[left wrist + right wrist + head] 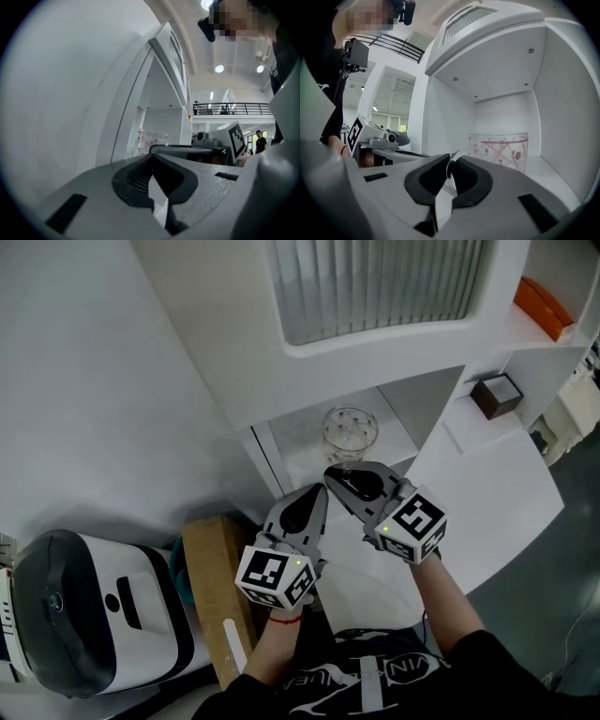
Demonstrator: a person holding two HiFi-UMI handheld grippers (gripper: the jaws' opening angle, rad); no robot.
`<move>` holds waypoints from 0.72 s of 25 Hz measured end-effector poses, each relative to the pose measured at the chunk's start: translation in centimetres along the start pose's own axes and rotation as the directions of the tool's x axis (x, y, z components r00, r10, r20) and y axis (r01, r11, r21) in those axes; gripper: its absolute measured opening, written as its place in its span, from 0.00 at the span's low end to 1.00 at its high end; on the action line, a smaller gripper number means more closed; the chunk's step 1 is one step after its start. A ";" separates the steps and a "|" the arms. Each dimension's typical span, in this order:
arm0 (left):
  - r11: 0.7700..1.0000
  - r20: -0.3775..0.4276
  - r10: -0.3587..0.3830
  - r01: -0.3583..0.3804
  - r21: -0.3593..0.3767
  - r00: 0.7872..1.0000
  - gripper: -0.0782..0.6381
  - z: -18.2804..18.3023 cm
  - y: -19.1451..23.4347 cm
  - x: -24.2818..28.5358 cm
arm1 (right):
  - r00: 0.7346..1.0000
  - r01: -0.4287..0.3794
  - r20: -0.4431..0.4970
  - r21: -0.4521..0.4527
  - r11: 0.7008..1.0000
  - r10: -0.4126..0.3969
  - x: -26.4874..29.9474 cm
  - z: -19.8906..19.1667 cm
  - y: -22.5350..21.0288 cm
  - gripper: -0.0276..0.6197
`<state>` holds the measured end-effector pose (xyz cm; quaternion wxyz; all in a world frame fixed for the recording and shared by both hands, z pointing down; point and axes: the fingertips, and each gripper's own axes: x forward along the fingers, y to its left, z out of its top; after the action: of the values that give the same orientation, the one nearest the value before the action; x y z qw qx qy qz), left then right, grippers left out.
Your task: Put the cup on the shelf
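A clear glass cup [350, 432] with a red pattern stands upright on the white shelf [302, 448] inside a cabinet niche. No gripper touches it. My left gripper [321, 490] and right gripper [331, 472] hover side by side just in front of the shelf, both shut and holding nothing. In the right gripper view the cup [499, 149] stands just beyond the tips of the right gripper [451, 159], to their right. In the left gripper view the cup [151, 142] shows farther off, past the left gripper [152, 161].
A small brown box [497, 396] sits on the white ledge to the right, with an orange object [544, 306] above it. A black-and-white machine [94, 615] and a cardboard plank [220, 592] lie at the lower left. The niche's side walls close in the cup.
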<state>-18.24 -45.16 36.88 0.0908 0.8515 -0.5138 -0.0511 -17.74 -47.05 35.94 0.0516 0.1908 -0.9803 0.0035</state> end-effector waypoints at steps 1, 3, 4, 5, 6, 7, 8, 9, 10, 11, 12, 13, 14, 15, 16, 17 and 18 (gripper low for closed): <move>1.000 0.000 0.001 -0.001 0.000 1.000 0.12 0.0 0.0 0.0 | 1.000 0.001 0.002 0.003 1.000 -0.001 0.0 0.0 0.0 0.06; 1.000 -0.001 0.003 -0.003 0.001 1.000 0.12 0.0 0.0 -0.1 | 1.000 0.000 0.011 0.008 1.000 0.000 0.0 0.2 0.1 0.06; 1.000 -0.001 0.004 -0.004 0.001 1.000 0.12 0.0 0.0 -0.2 | 1.000 -0.002 0.018 0.013 1.000 0.002 0.0 0.4 0.1 0.06; 1.000 -0.001 0.004 -0.004 0.001 1.000 0.12 0.0 0.0 -0.2 | 1.000 -0.004 0.026 0.018 1.000 0.003 -0.1 0.5 0.2 0.06; 1.000 -0.001 0.005 -0.005 0.001 1.000 0.12 0.0 0.0 -0.1 | 1.000 -0.004 0.030 0.022 1.000 0.003 -0.1 0.6 0.2 0.06; 1.000 0.000 0.005 -0.005 0.000 1.000 0.12 0.0 0.0 -0.1 | 1.000 -0.002 0.031 0.023 1.000 0.001 -0.2 0.6 0.1 0.06; 1.000 0.000 0.005 -0.005 0.000 1.000 0.12 0.0 -0.1 -0.1 | 1.000 0.002 0.030 0.022 1.000 -0.002 -0.3 0.5 0.1 0.06; 1.000 0.000 0.004 -0.004 0.001 1.000 0.12 0.0 -0.1 -0.1 | 1.000 0.005 0.029 0.022 1.000 -0.006 -0.4 0.4 0.1 0.06; 1.000 0.000 0.002 -0.002 0.001 1.000 0.12 0.0 -0.2 -0.1 | 1.000 0.009 0.030 0.024 1.000 -0.010 -0.6 0.4 0.0 0.06; 1.000 -0.001 0.001 -0.001 0.002 1.000 0.12 -0.1 -0.3 -0.1 | 0.999 0.013 0.032 0.028 1.000 -0.013 -0.7 0.4 0.0 0.06; 1.000 -0.002 -0.001 0.001 0.002 1.000 0.12 -0.1 -0.4 0.0 | 0.999 0.016 0.034 0.032 0.999 -0.017 -0.9 0.4 0.0 0.06; 1.000 -0.003 -0.002 0.002 0.002 1.000 0.12 -0.1 -0.5 0.0 | 0.999 0.018 0.037 0.036 0.999 -0.019 -1.0 0.4 -0.1 0.06; 1.000 -0.003 -0.003 0.003 0.002 1.000 0.12 -0.1 -0.6 0.0 | 0.999 0.018 0.042 0.040 0.999 -0.020 -1.2 0.4 -0.1 0.06; 1.000 -0.004 -0.003 0.003 0.002 1.000 0.12 -0.2 -0.6 0.1 | 0.999 0.018 0.046 0.044 0.999 -0.020 -1.3 0.5 -0.1 0.07; 1.000 -0.005 -0.004 0.004 0.002 1.000 0.12 -0.2 -0.7 0.1 | 0.999 0.019 0.049 0.047 0.999 -0.021 -1.4 0.5 -0.1 0.07; 1.000 -0.005 -0.004 0.004 0.001 1.000 0.12 -0.2 -0.7 0.1 | 0.998 0.021 0.052 0.052 0.998 -0.024 -1.5 0.5 -0.1 0.08; 1.000 -0.006 -0.004 0.004 0.001 1.000 0.12 -0.3 -0.7 0.0 | 0.998 0.025 0.055 0.055 0.998 -0.028 -1.7 0.5 -0.1 0.10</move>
<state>-17.56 -44.84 36.99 0.0918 0.8529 -0.5117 -0.0485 -16.22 -46.52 35.27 0.0189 0.2053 -0.9782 0.0240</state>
